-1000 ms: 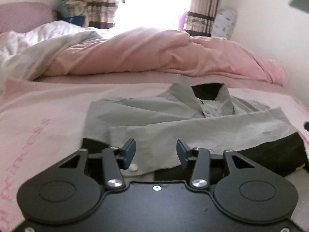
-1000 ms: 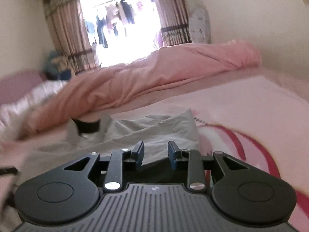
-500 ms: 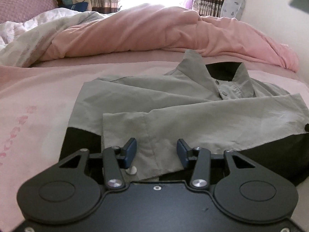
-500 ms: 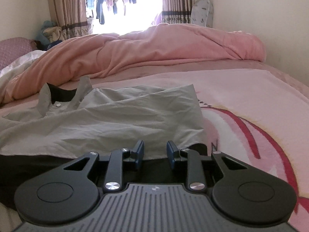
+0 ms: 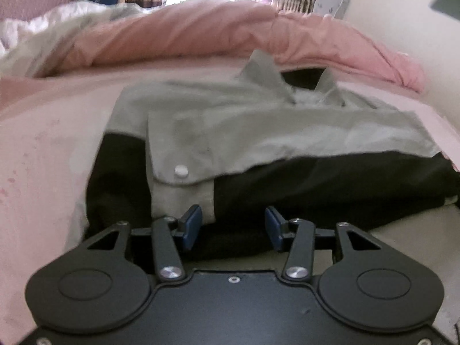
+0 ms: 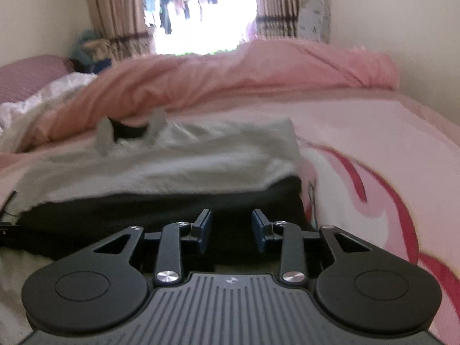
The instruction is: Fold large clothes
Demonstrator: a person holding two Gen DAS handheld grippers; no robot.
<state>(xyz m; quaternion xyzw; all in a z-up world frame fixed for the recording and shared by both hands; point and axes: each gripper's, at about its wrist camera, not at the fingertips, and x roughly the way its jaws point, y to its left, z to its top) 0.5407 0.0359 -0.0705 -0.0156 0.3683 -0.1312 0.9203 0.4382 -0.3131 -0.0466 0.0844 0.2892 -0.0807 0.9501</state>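
Observation:
A grey shirt (image 5: pixel 258 126) with a black lower part lies flat on the bed, collar (image 5: pixel 287 86) at the far end. Its sleeves are folded across the chest, and one cuff with a white button (image 5: pixel 181 171) hangs over the black part. My left gripper (image 5: pixel 232 225) is low at the near black hem, left of the middle. Its jaws are opening and the pads press on nothing. In the right wrist view the same shirt (image 6: pixel 178 161) is seen near its right edge. My right gripper (image 6: pixel 231 227) hovers over the black hem (image 6: pixel 161 210), jaws opening, nothing pinched.
A heaped pink duvet (image 5: pixel 201 28) lies across the bed behind the shirt, with a white blanket (image 5: pixel 43 28) at the far left. Pink sheet (image 6: pixel 388 172) with a red print stretches to the right of the shirt. A wall bounds the right side; curtains (image 6: pixel 115 20) frame a bright window.
Both grippers have sunk and come closer to the shirt's near black hem, which now fills more of each view. Their jaws stand slightly wider.

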